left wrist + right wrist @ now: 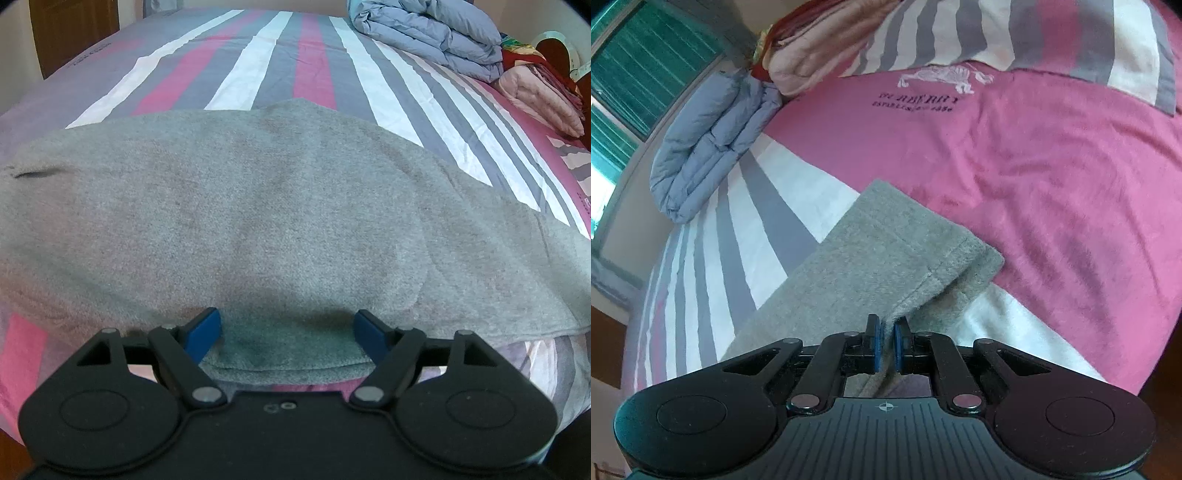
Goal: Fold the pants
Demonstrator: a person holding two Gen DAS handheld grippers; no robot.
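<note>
On one striped bed (280, 62), one pair of grey pants (258, 206): left hand-held gripper (288, 332) spread wide, right hand-held gripper (886, 349) pinching its hem.

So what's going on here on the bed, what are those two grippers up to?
A person is folding grey pants on a striped bedsheet, with a handheld gripper in each hand. The right gripper has its jaws closed on an edge of the fabric near the hem. The left gripper sits with jaws wide open around the near edge of the pants, not yet gripping. A folded blue duvet lies further back.
</note>
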